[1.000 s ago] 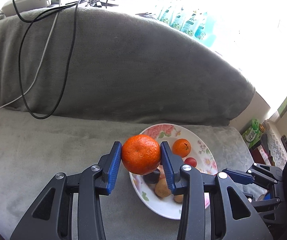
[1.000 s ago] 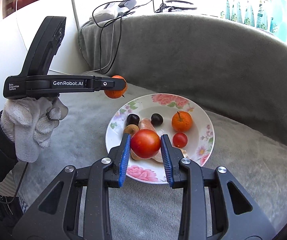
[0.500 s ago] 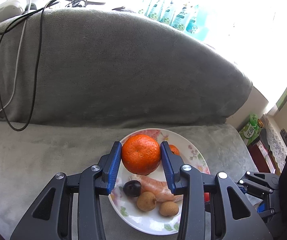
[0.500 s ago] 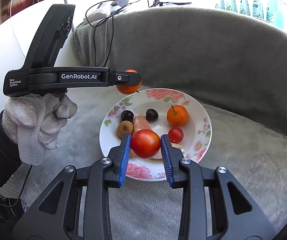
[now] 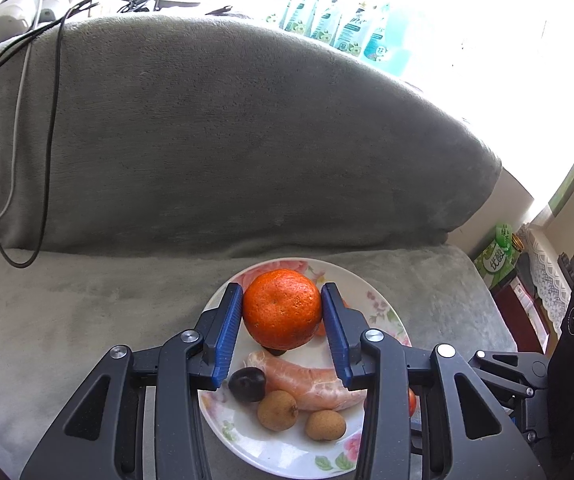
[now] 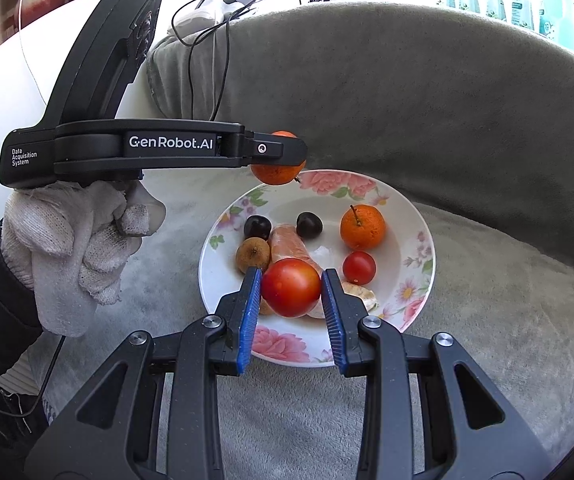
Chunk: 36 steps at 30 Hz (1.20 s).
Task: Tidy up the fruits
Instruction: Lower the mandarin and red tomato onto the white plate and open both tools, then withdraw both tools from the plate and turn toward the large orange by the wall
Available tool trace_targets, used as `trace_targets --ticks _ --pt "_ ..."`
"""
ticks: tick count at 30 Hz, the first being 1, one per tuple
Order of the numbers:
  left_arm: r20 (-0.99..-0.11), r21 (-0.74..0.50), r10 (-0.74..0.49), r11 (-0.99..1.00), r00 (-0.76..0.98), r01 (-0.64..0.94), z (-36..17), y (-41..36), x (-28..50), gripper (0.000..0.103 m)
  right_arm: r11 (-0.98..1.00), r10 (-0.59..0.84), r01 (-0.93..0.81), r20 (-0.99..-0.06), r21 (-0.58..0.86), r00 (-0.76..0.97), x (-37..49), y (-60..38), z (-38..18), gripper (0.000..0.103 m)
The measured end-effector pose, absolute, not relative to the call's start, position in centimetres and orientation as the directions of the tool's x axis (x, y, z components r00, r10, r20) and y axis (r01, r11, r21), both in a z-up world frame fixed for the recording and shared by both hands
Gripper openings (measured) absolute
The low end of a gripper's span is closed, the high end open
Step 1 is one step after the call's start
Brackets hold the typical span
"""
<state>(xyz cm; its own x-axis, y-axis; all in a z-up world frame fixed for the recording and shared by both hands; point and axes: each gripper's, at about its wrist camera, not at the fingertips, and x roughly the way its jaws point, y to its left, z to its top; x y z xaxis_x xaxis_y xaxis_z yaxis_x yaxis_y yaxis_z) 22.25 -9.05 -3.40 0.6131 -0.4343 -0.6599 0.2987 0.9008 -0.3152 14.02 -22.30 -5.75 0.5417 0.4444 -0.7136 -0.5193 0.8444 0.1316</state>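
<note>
Fruits lie mostly gathered on the flowered plate (image 6: pixel 419 236) on the sofa seat: a small orange (image 6: pixel 362 227), a cherry tomato (image 6: pixel 359 267), dark plums and others. Two remain undelivered, judging by position: the left gripper (image 5: pixel 282 312) has its jaws clamped on a large orange (image 5: pixel 281 309) above the plate's far rim, and the right gripper (image 6: pixel 291 289) has its jaws clamped on a tomato (image 6: pixel 291 287) over the near side.

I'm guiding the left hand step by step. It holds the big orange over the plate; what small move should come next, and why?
Probably lower the left gripper a little toward the plate's bare far side, then open. The big orange is clamped between the fingers, hanging above the plate's far rim in the right wrist view; the peeled segment and dark fruit lie nearer.
</note>
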Motion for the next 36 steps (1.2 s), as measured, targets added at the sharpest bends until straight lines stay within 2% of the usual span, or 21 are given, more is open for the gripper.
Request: trace_targets --ticks 7,11,13,15,20,23,25,27,28,30,32,36 --pt "-0.661 -0.314 -0.435 0.9 0.611 0.301 -3.3 -9.2 22.2 0.039 0.85 0.437 -0.51 -0.712 0.128 0.55 14.2 -22.3 -5.7 0.032" --pt "-0.651 -0.314 -0.437 0.899 0.621 0.304 -3.0 -9.3 22.1 0.047 0.852 0.432 -0.508 -0.715 0.124 0.55 14.2 -22.2 -5.7 0.033" --pt "-0.649 -0.31 -0.436 0.9 0.623 0.307 -2.8 -9.4 22.0 0.048 0.852 0.434 -0.507 -0.713 0.127 0.551 14.2 -22.2 -5.7 0.037" --pt "-0.647 -0.306 -0.434 0.901 0.626 0.308 -2.7 -9.4 22.0 0.048 0.854 0.434 -0.505 -0.704 0.124 0.562 14.0 -22.3 -5.5 0.051" --pt "-0.644 -0.301 -0.435 0.9 0.63 0.314 -2.5 -9.6 21.8 0.053 0.854 0.434 -0.508 -0.698 0.117 0.569 13.7 -22.2 -5.1 0.052" --pt "-0.64 -0.298 -0.434 0.901 0.634 0.317 -2.3 -9.8 21.6 0.059 0.856 0.43 -0.505 -0.692 0.109 0.58 13.5 -22.1 -4.9 0.066" --pt "-0.638 -0.296 -0.433 0.901 0.637 0.316 -2.2 -9.9 21.5 0.061 0.857 0.43 -0.504 -0.687 0.107 0.585 13.4 -22.0 -4.7 0.069" --pt "-0.635 -0.296 -0.432 0.902 0.641 0.314 -2.1 -9.9 21.4 0.069 0.859 0.428 -0.501 -0.686 0.107 0.588 13.3 -22.1 -4.6 0.072" --pt "-0.632 -0.297 -0.432 0.902 0.643 0.315 -2.0 -9.9 21.4 0.07 0.86 0.426 -0.499 -0.685 0.105 0.59 13.3 -22.1 -4.5 0.074" --pt "-0.631 -0.294 -0.431 0.902 0.645 0.314 -1.9 -9.9 21.2 0.073 0.862 0.424 -0.497 -0.682 0.102 0.596 13.1 -22.0 -4.4 0.084" --pt "-0.63 -0.289 -0.424 0.906 0.651 0.31 -1.8 -9.8 21.0 0.078 0.859 0.426 -0.502 -0.681 0.099 0.596 12.9 -21.9 -4.3 0.086" --pt "-0.622 -0.285 -0.417 0.909 0.663 0.305 -1.4 -9.7 20.6 0.08 0.858 0.42 -0.506 -0.68 0.084 0.6 12.5 -21.7 -4.1 0.092"
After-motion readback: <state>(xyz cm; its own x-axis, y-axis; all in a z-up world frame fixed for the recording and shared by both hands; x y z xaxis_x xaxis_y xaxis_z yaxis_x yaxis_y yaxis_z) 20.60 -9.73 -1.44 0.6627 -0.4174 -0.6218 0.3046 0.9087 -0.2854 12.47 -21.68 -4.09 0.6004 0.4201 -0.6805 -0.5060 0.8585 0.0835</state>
